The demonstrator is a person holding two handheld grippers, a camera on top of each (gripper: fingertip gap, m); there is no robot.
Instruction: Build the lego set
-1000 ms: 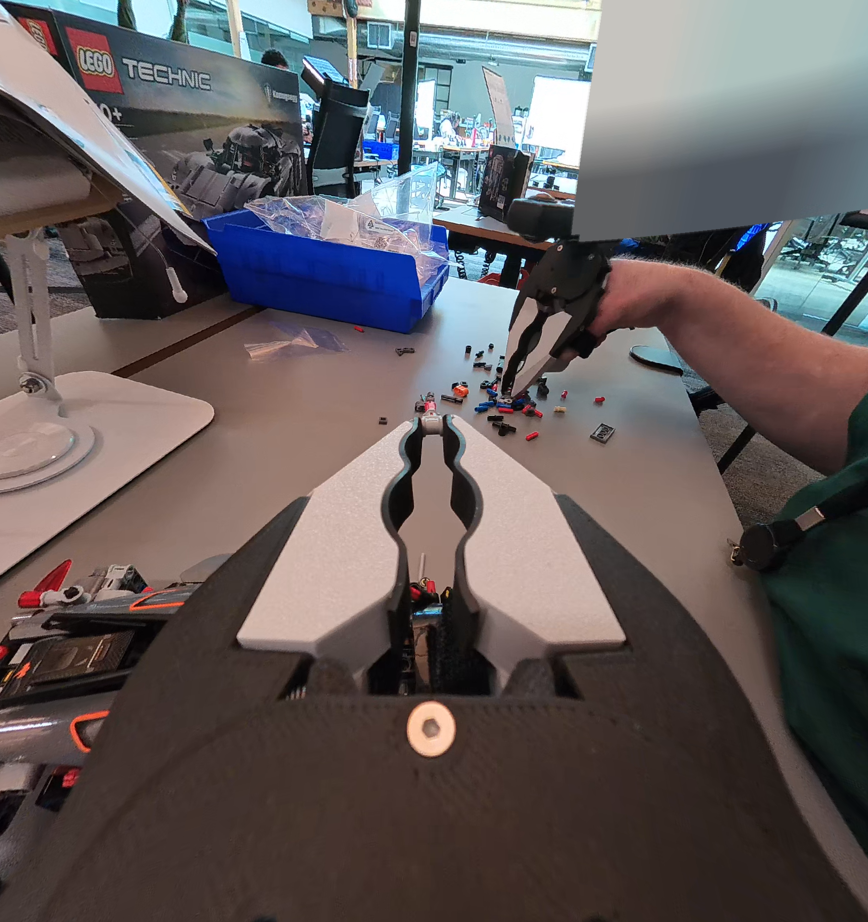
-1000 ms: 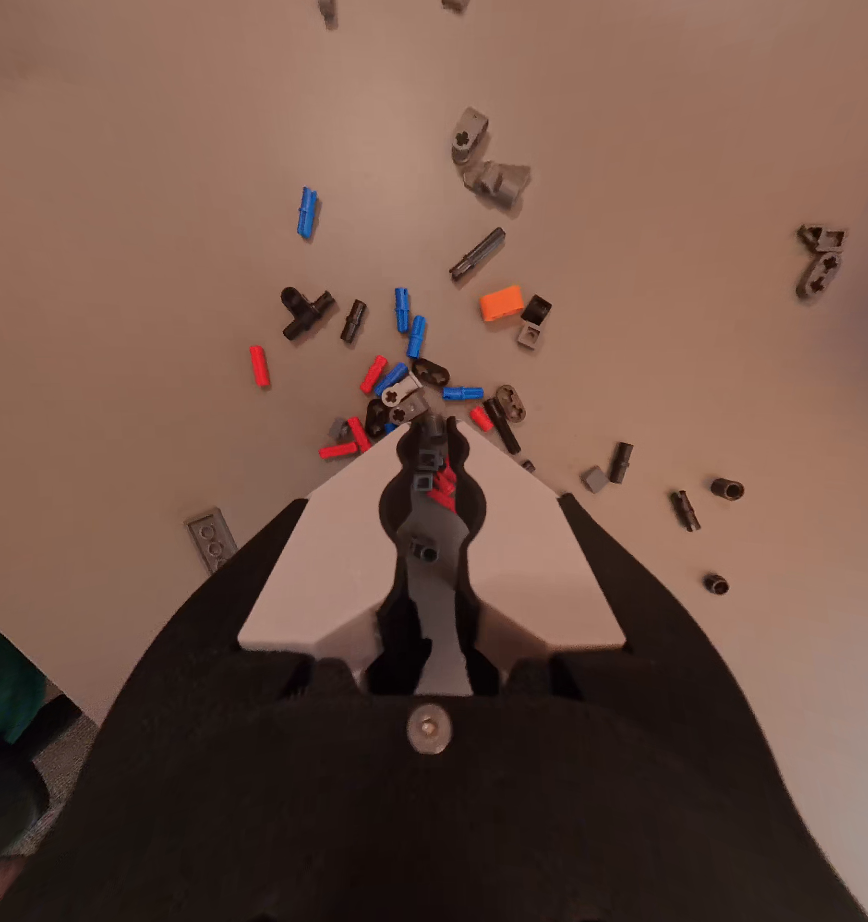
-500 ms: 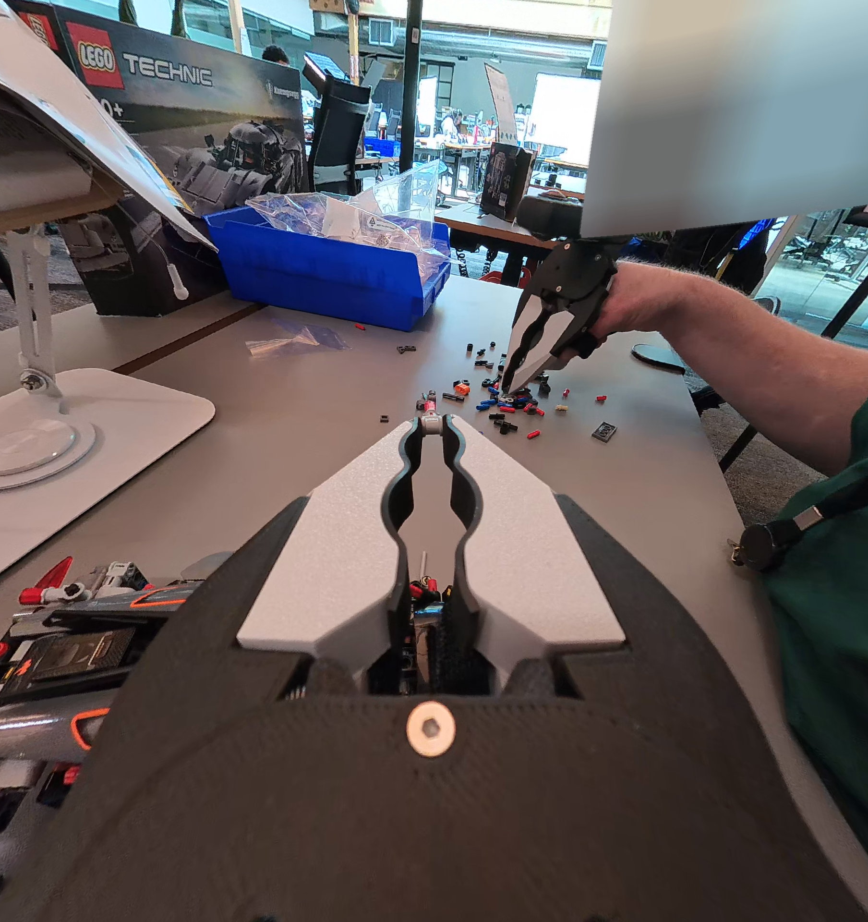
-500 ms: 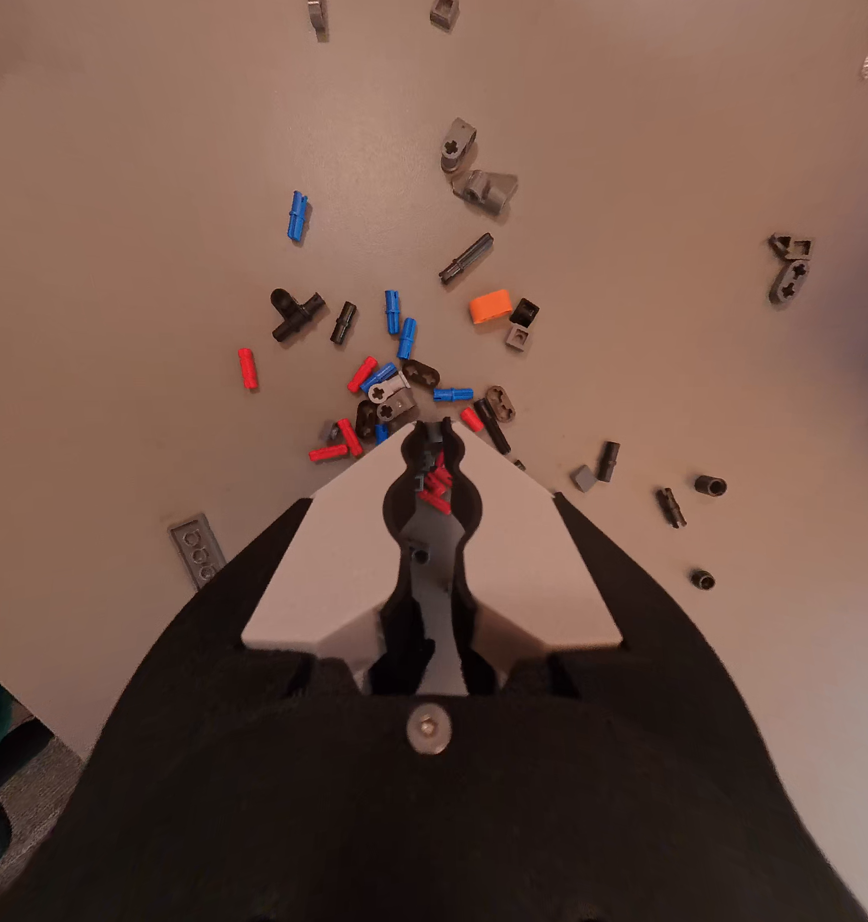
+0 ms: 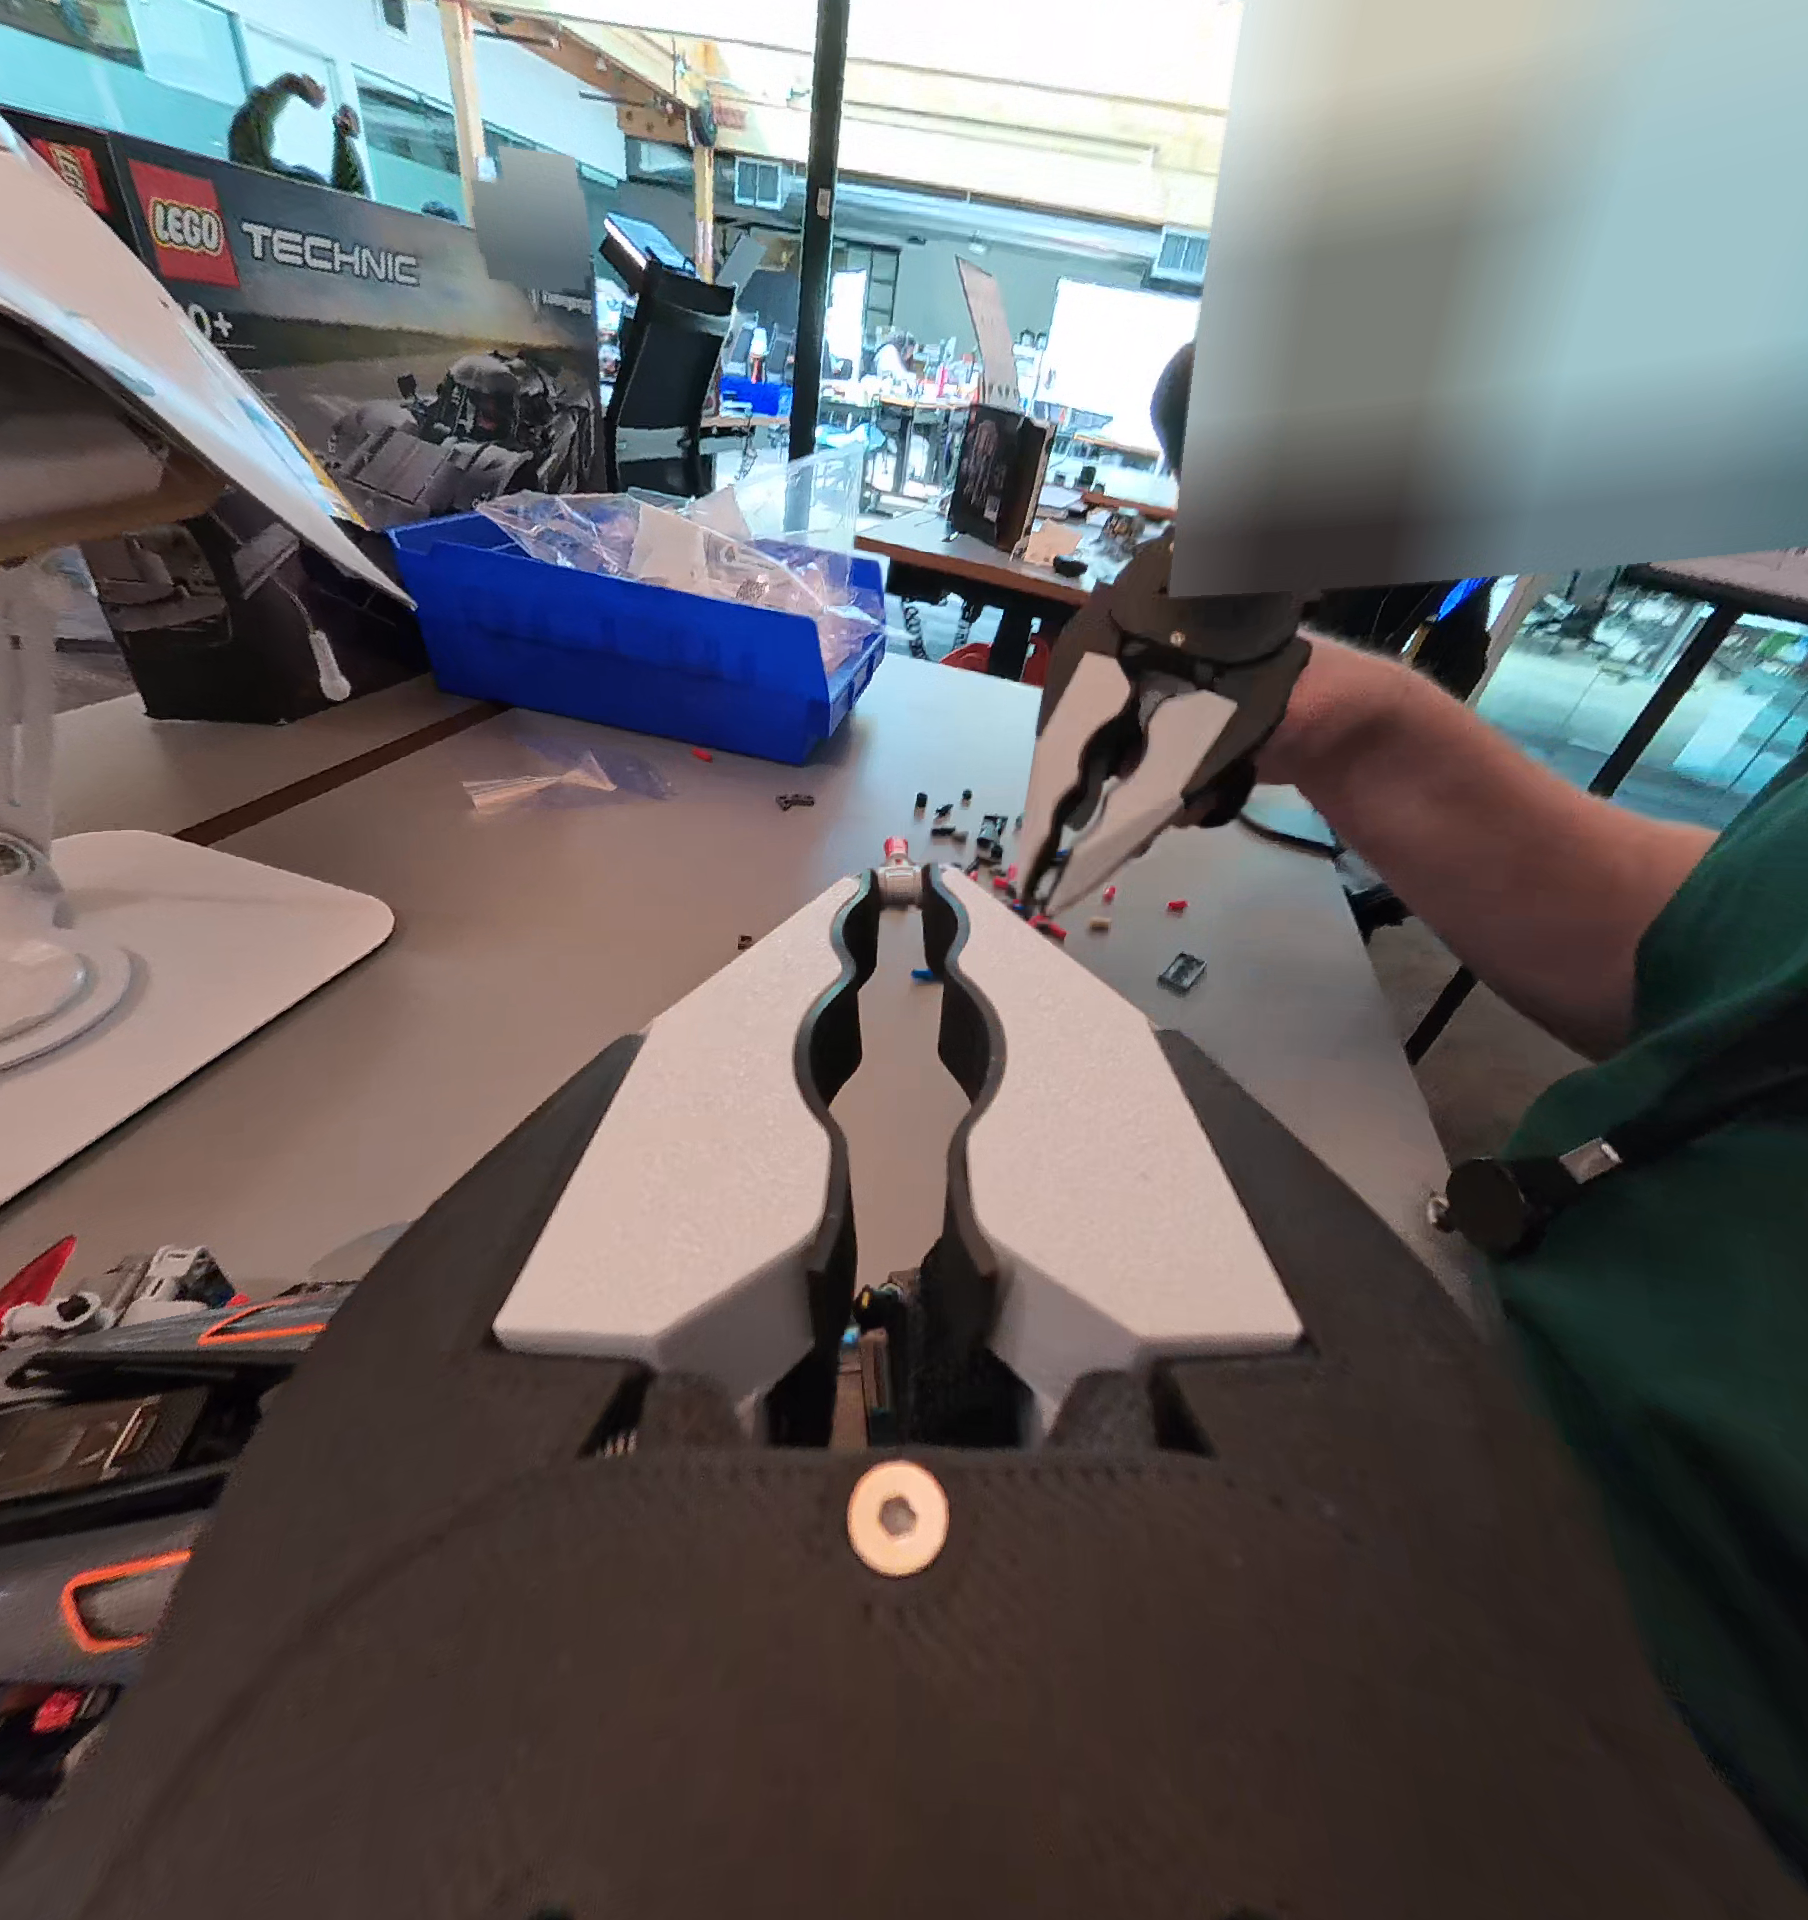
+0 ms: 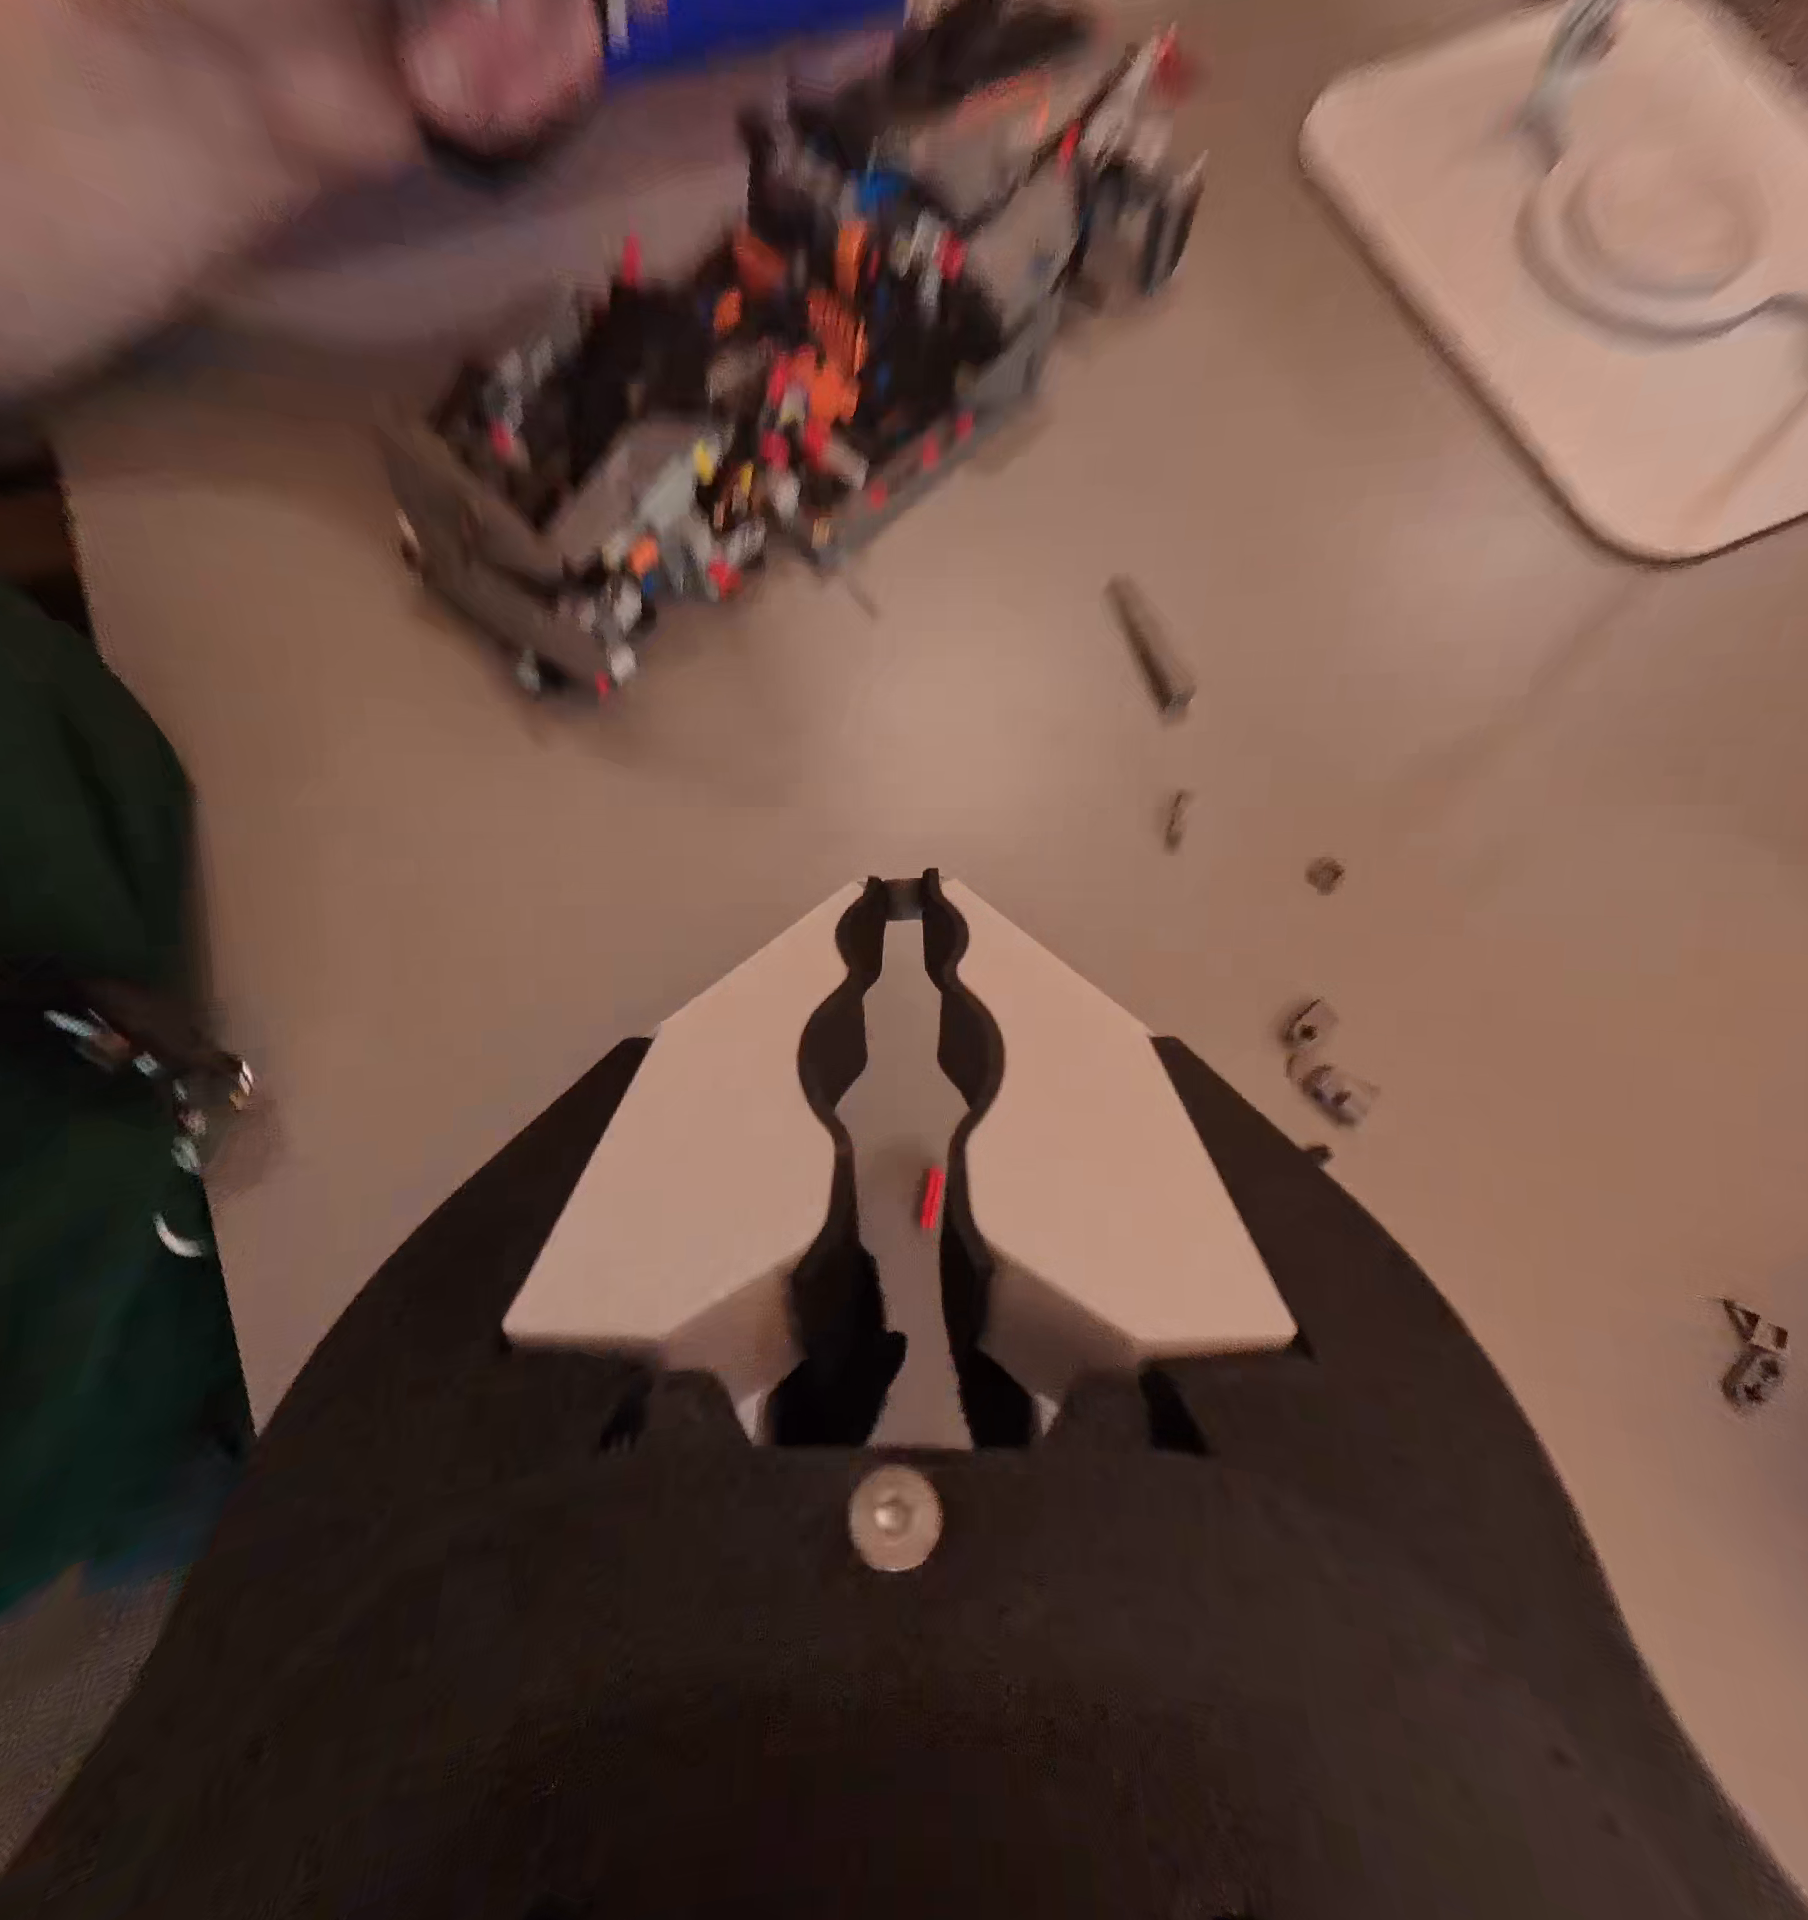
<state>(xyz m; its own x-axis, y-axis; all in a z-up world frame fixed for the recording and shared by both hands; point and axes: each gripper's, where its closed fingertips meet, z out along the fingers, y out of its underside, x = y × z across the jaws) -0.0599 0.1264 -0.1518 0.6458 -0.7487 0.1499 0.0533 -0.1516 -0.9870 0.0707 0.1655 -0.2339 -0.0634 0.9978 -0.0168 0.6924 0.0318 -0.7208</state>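
My left gripper (image 5: 900, 891) is shut on a small grey piece with a red end (image 5: 898, 881) and holds it above the table. The part-built dark grey and orange model (image 5: 100, 1403) lies at its lower left. My right gripper (image 6: 902, 902) is shut on a small black piece (image 6: 902, 906). In its blurred view it points at the model (image 6: 775, 416). The left wrist view shows the right gripper (image 5: 1045, 904) tilted, tips low over the scattered loose pieces (image 5: 967, 826).
A blue bin of plastic bags (image 5: 651, 644) and the set's box (image 5: 360, 364) stand at the back. A white stand base (image 5: 152, 956) holds a booklet (image 5: 100, 343) at the left. Loose grey pieces (image 6: 1315, 1049) lie right of the right gripper. The person's arm (image 5: 1451, 790) crosses the right side. Spacing between my two grippers at the tips: around 15 cm.
My right gripper has left the pile with a black piece in its tips and swung round to face the model. My left gripper has hardly moved.
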